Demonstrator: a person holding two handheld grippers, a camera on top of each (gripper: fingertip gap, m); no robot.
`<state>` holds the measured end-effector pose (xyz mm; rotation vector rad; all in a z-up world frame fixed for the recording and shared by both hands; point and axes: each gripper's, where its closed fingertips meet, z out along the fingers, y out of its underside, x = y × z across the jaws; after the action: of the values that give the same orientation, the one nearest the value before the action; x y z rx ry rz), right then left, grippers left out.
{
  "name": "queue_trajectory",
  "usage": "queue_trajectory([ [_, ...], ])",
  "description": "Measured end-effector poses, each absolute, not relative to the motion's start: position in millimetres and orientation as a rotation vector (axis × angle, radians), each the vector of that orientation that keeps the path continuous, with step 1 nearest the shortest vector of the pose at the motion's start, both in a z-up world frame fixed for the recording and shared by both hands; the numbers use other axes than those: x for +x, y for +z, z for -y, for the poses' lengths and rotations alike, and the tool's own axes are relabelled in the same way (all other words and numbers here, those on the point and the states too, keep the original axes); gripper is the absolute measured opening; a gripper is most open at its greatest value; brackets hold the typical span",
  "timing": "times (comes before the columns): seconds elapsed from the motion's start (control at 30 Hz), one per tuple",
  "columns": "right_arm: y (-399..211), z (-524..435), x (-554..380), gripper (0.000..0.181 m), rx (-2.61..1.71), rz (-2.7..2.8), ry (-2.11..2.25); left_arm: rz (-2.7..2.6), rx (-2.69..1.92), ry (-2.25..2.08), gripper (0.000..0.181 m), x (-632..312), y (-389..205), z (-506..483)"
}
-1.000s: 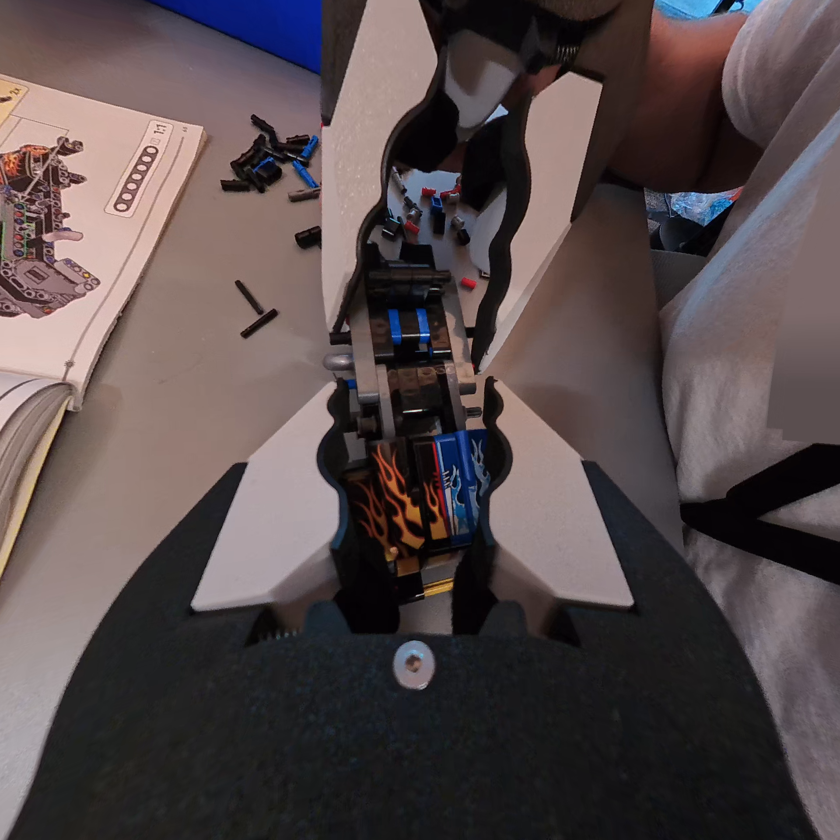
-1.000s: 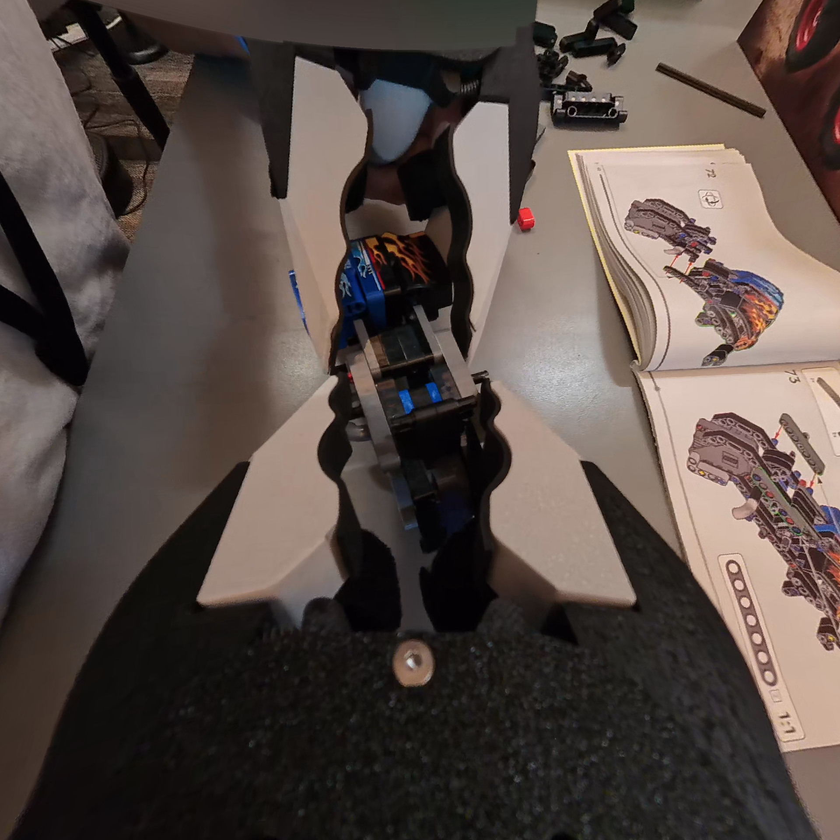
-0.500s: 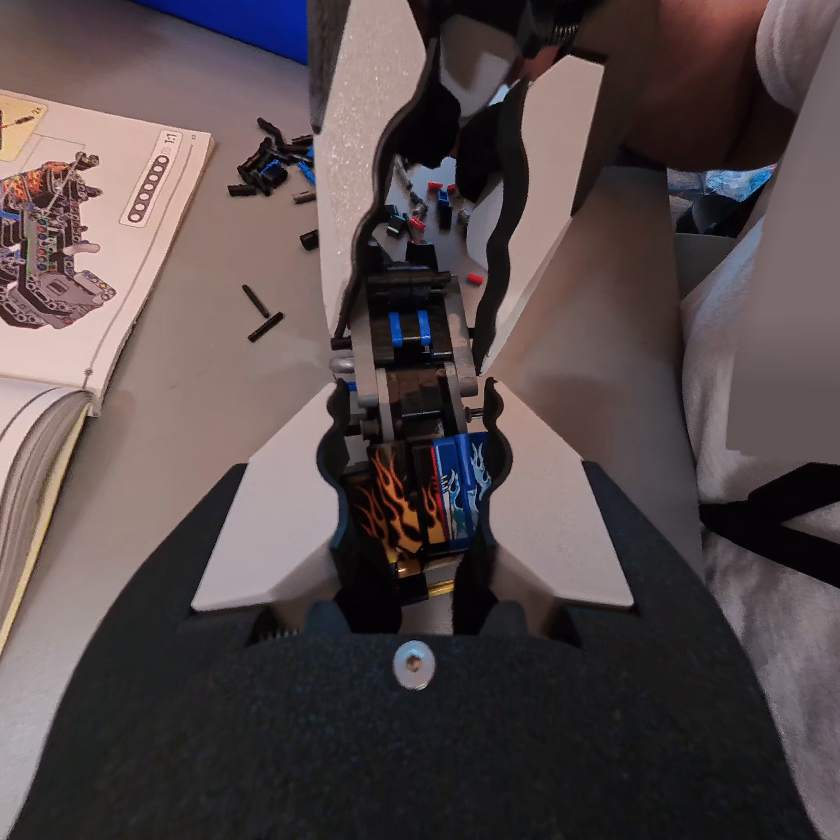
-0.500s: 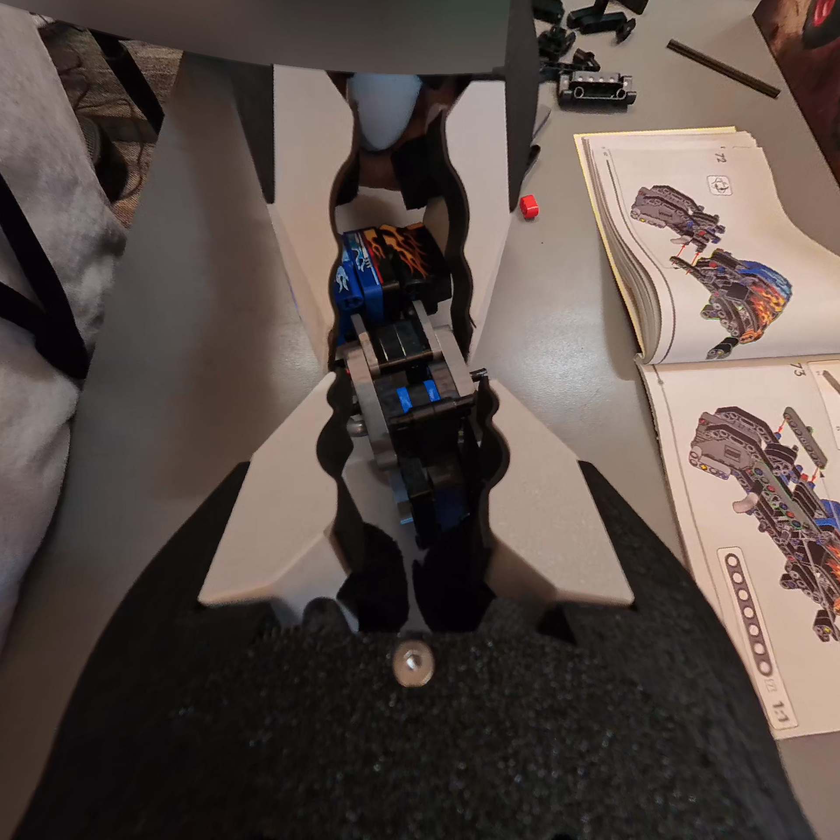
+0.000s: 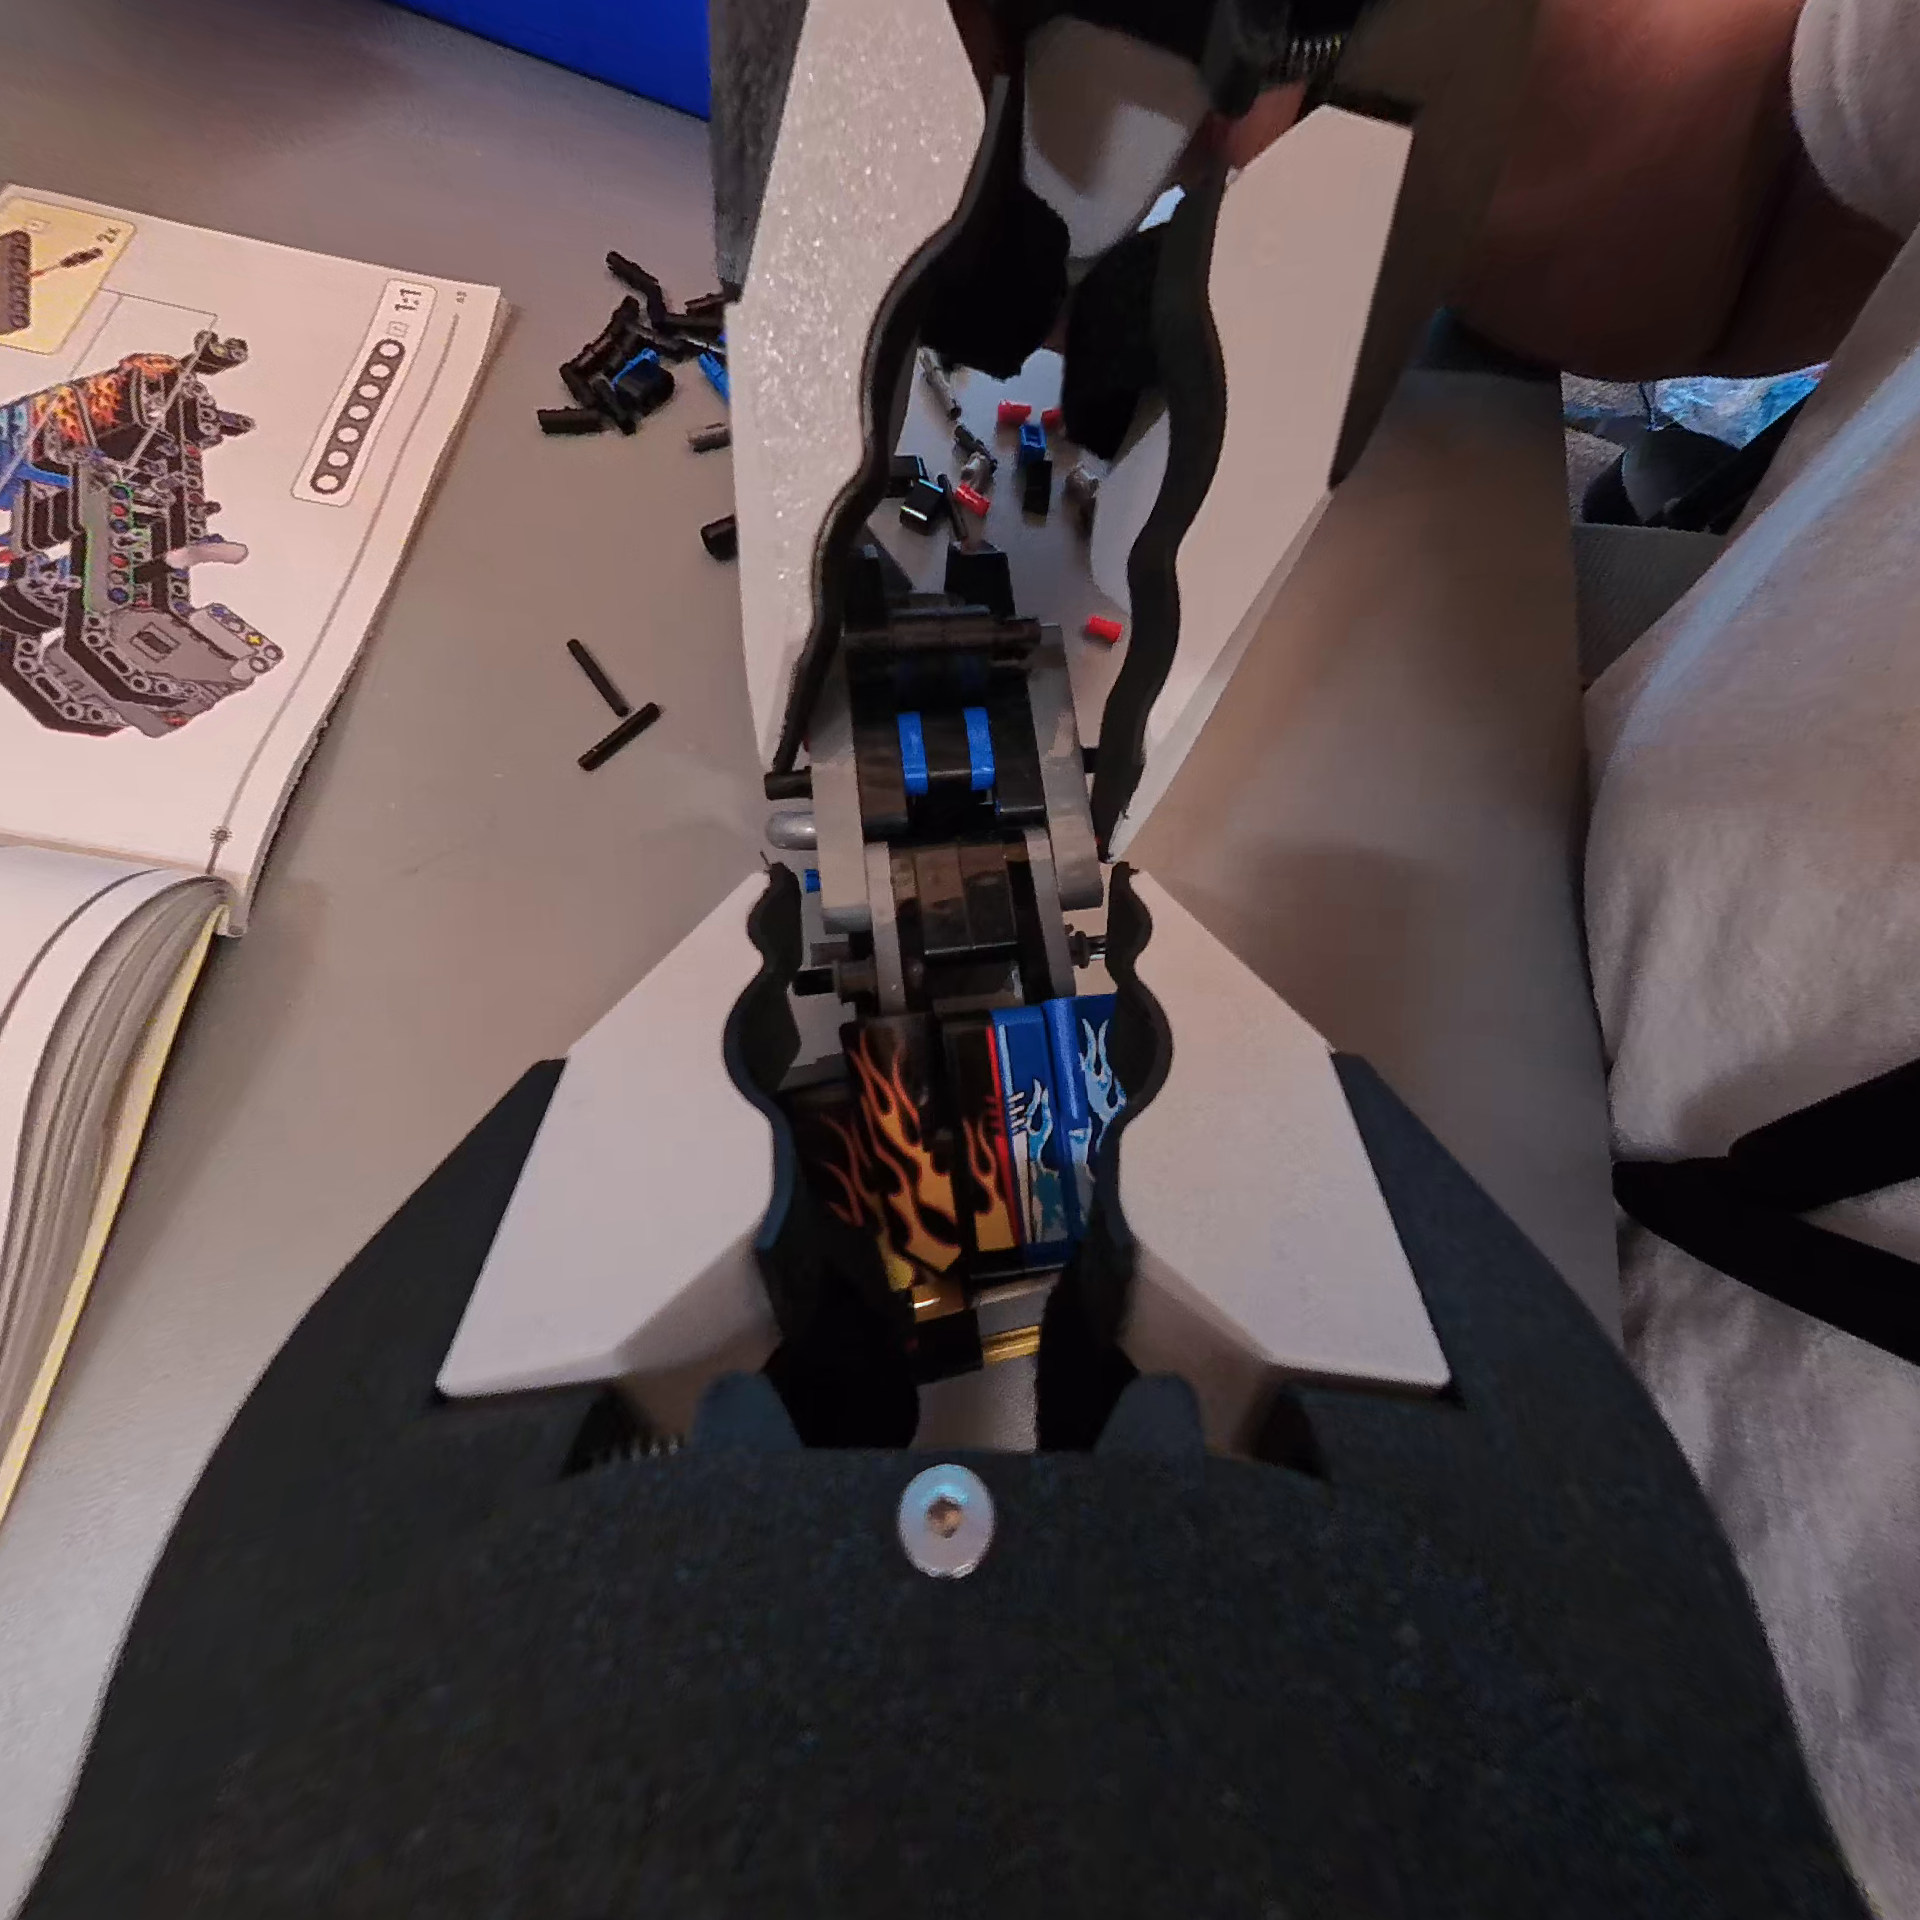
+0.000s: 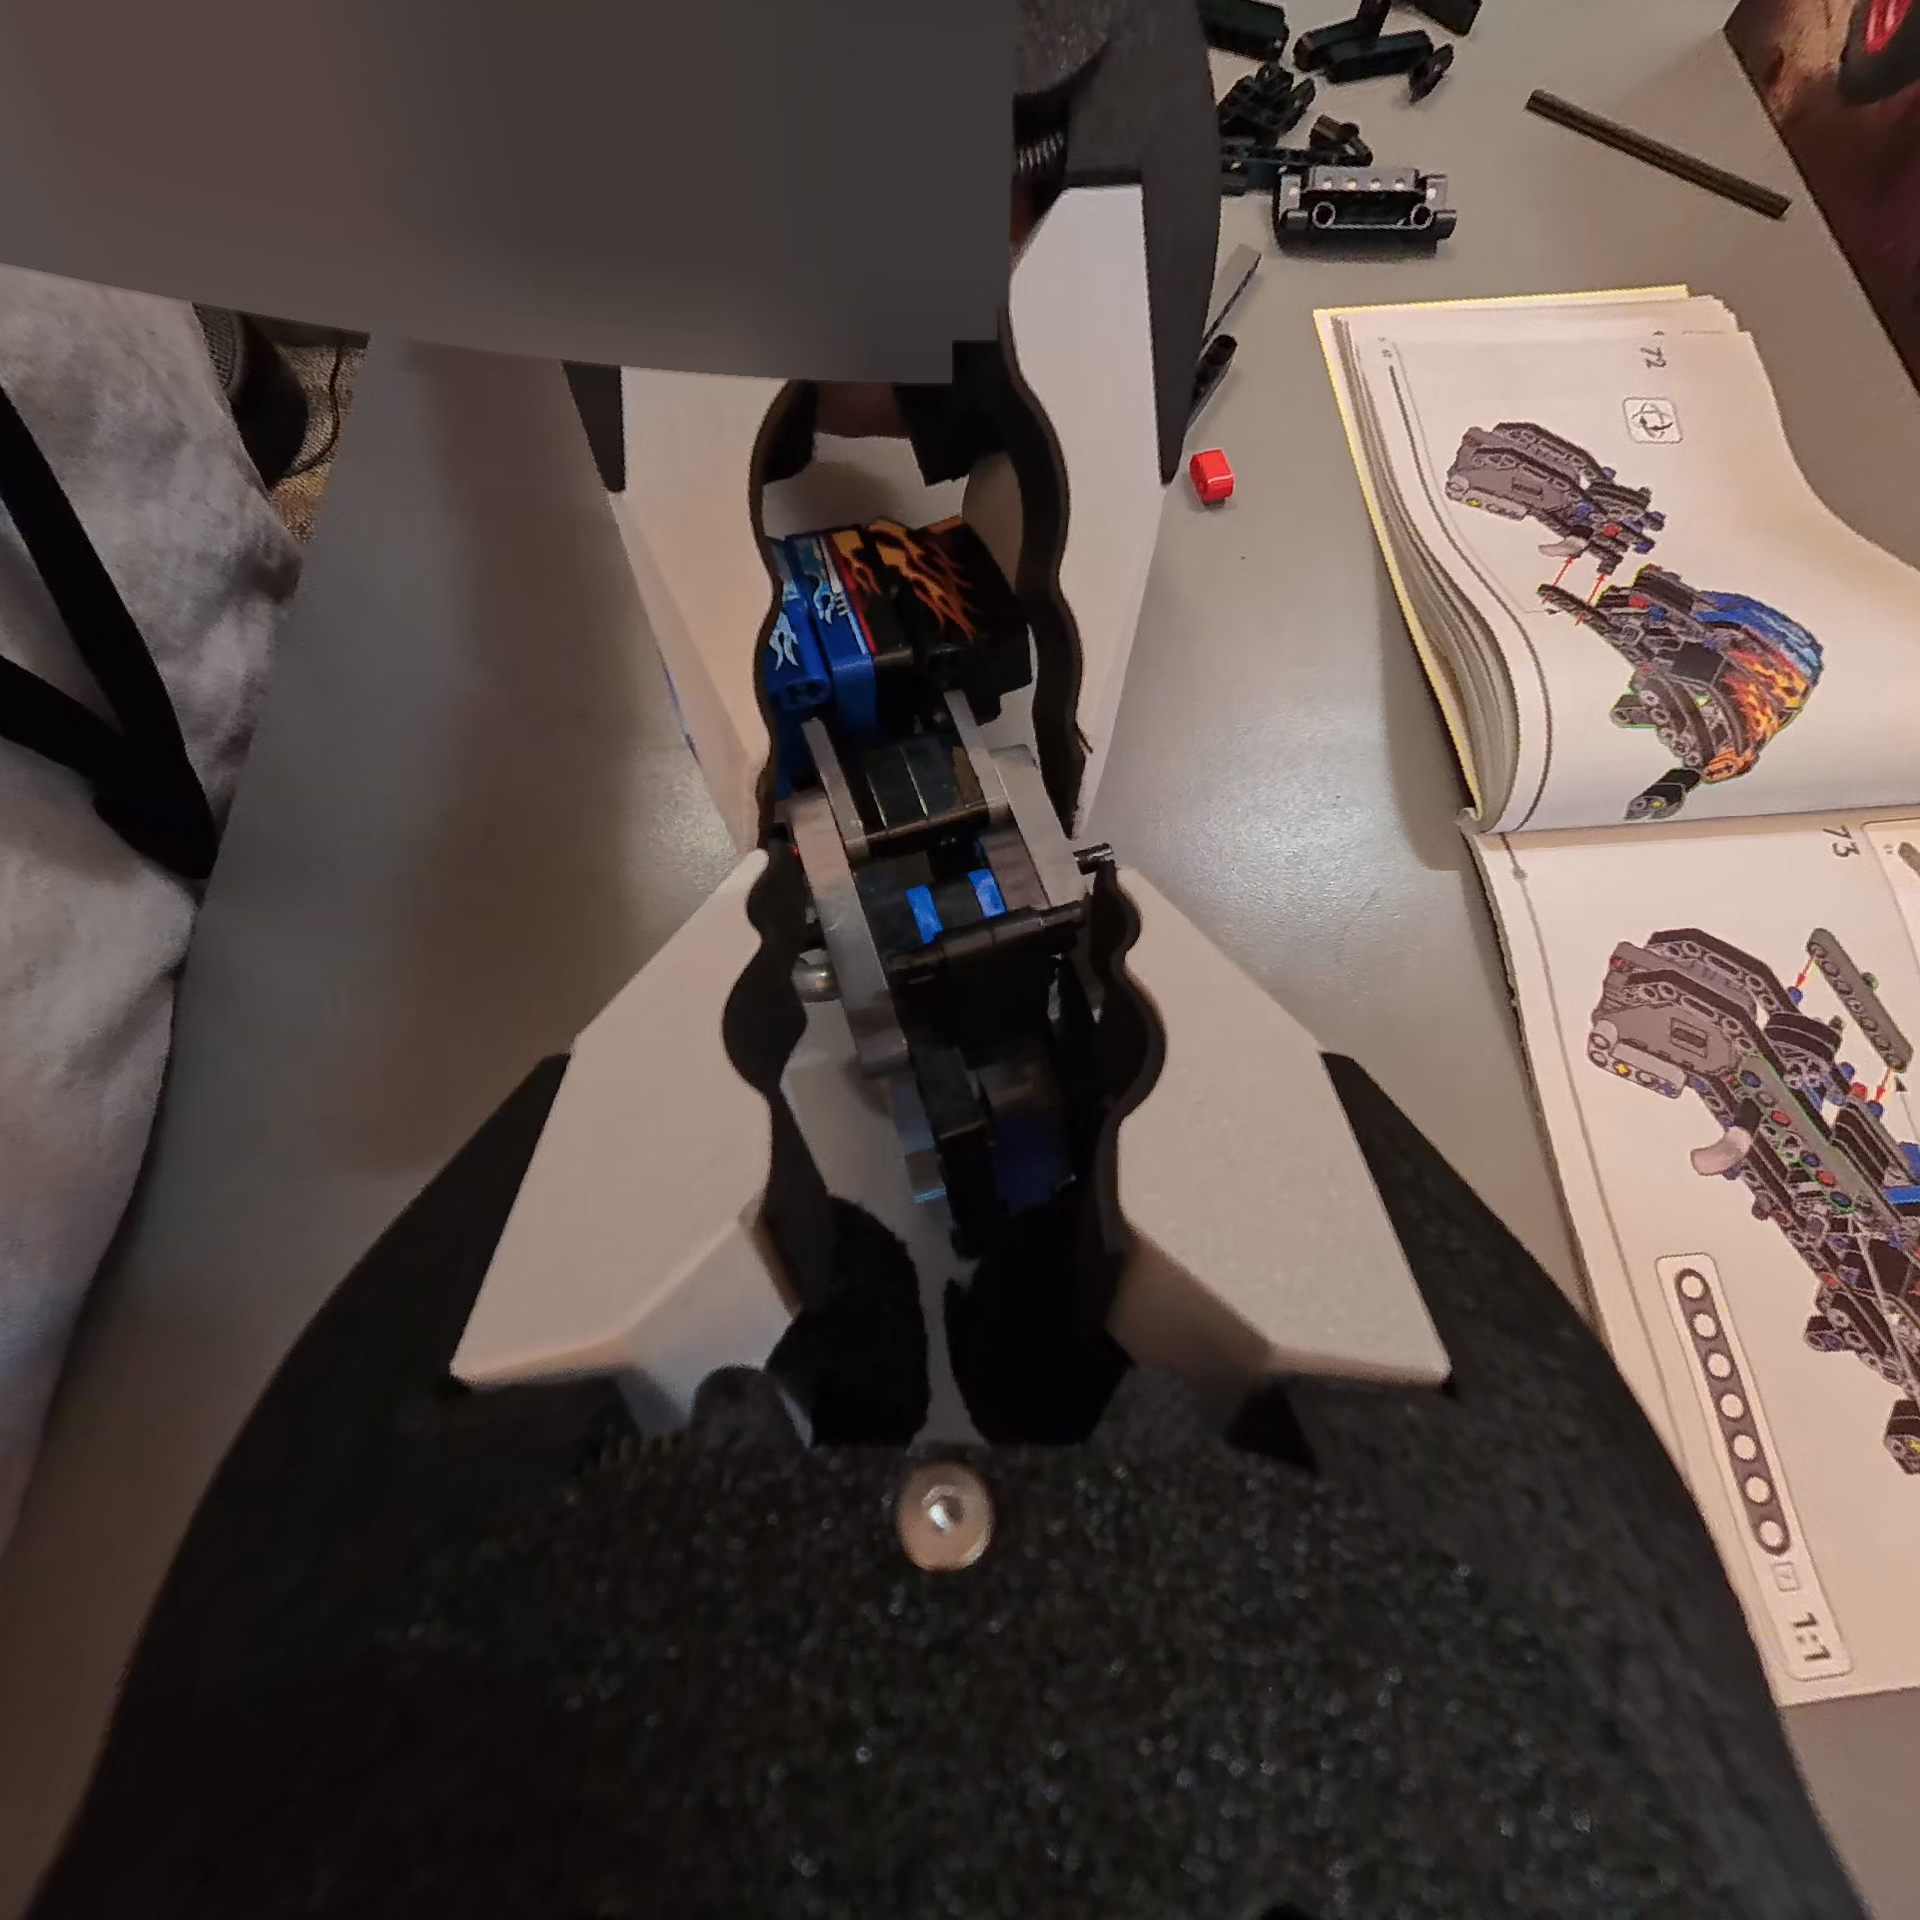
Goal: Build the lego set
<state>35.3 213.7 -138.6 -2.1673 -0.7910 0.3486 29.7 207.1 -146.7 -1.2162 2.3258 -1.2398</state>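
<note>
A partly built lego model of black, grey and blue beams, with orange flame and blue flame panels at one end, is held above the grey table between both grippers. My left gripper is shut on the flame-panel end. My right gripper is shut on the opposite black and blue end. The two grippers face each other tip to tip; the right gripper shows in the left wrist view and the left gripper in the right wrist view. The model's underside is hidden.
An open instruction booklet lies on the table, also in the right wrist view. Loose black and blue pieces, two black pins, a red piece, a black beam and a long axle lie around. A person's arm is close. The grippers are tip to tip, or close to it.
Both grippers keep their hold on the model. The held pair has drifted slightly over the table, so the booklet and loose pieces sit a little differently in both views.
</note>
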Motion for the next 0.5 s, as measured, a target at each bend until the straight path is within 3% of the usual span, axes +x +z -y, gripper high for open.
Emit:
queue_trajectory([
  [0.5, -136.5, -210.7, 32.9, 0.055, -2.192, 0.815, 0.367, -2.353, -1.276, -1.18, 0.055, 29.3, -147.0, -206.8],
])
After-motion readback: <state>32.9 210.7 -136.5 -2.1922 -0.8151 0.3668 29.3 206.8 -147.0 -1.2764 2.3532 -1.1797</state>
